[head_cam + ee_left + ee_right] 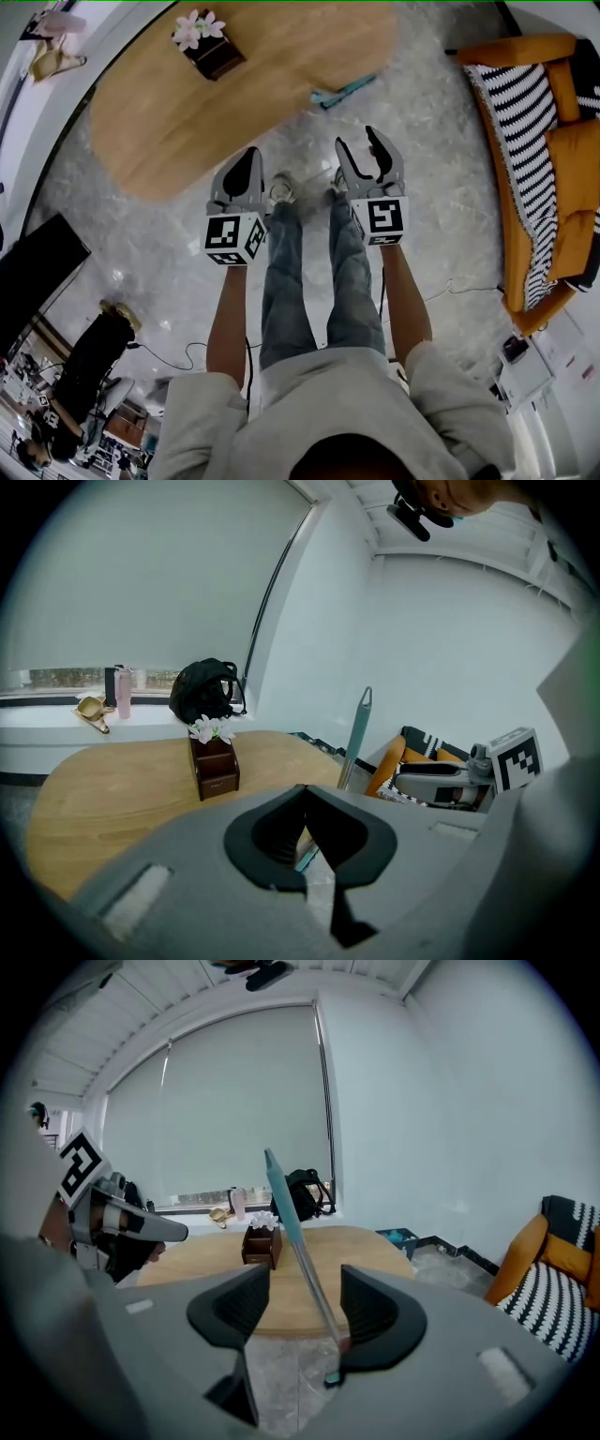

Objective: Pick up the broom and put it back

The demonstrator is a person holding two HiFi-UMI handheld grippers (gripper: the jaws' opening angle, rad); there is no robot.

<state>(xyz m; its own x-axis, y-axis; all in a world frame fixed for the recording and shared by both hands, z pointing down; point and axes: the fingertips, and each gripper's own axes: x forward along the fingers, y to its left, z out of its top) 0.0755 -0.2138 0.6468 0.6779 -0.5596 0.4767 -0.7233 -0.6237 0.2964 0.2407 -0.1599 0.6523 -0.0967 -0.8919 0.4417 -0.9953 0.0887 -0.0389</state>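
Broom with a teal plastic grip and bare metal shaft (pixel 281 1194) stands tilted in the gap between the jaws of the right gripper (pixel 305 1281). The jaws are well apart and the shaft runs close by one pad. No squeeze on it shows, so it reads as standing on its own rather than carried. Its lean suggests it is propped at the rim of the oval light-wood table (pixel 375 1260) just beyond, a likely resting place. The left gripper (pixel 305 797), alongside, has its jaws closed together on nothing, seemingly not needed for so light a tool. On the table sits a dark brown wooden box topped with white flowers (pixel 261 1243). An orange sofa with a black-and-white striped throw (pixel 525 112) stands well off to the right. No brand or lettering can be read; the gripper cubes (pixel 384 217) carry only square black-and-white marker patterns.
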